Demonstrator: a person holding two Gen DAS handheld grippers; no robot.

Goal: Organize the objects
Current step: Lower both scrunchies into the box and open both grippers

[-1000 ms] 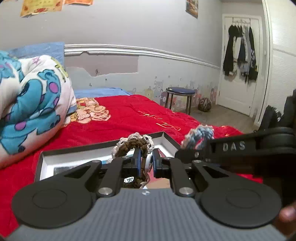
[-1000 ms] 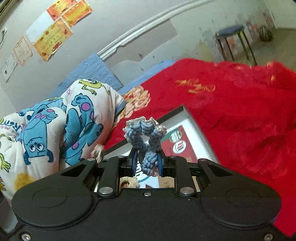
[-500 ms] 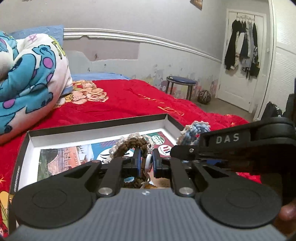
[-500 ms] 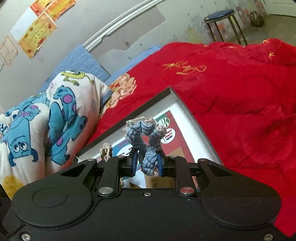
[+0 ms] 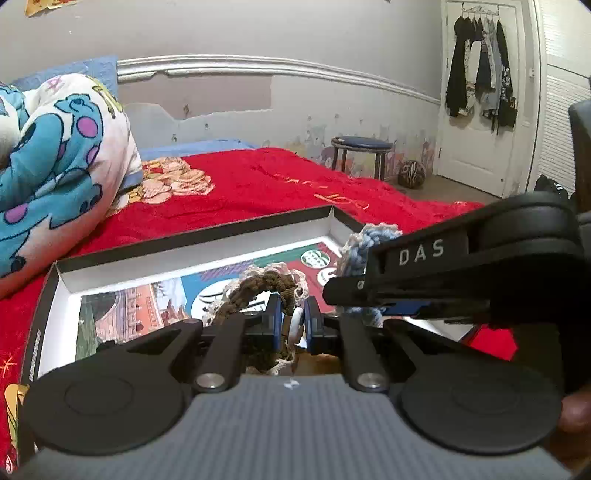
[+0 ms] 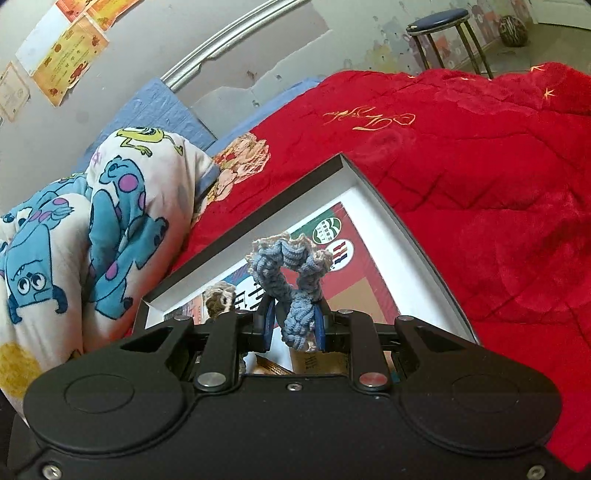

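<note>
Brown crocheted yarn scrunchie with cream lace edging point(image 5: 266, 286): clamped between the closed jaws of the left hand-held gripper point(image 5: 291, 319), its loop arching toward 11 o'clock above the shallow black-rimmed cardboard box with white walls and a printed colour sheet in its base point(image 5: 192, 236). Box rests on the red plush bedspread point(image 5: 258, 181).

Blue crocheted yarn scrunchie with cream lace edging point(image 6: 286, 275): pinched by the closed jaws of the right hand-held gripper point(image 6: 293, 325), loop standing upright at 12 o'clock over the box's far right corner.

Risks, as judged:
- Both items hang above the box floor, not on it; letting go from here could let the springy loops bounce or roll over the low rim onto the bedspread.
- The two hand-held grippers sit close together; the right one crosses the left view at 3 o'clock, so a knock between them could snag lace on a jaw.
- The soft bed may let the box tip if it is pressed at an edge.

View differences:
- Left wrist view alone shows the door hung with dark clothing point(image 5: 480, 85) at 1 o'clock and the right tool's side.
- Right wrist view alone shows the paper certificates on the wall point(image 6: 59, 55) at 10 o'clock and the box's right wall running down to the bedspread.
- Cartoon-monster print blanket point(image 6: 92, 236) and blue-topped stool point(image 6: 437, 18) appear in both.
</note>
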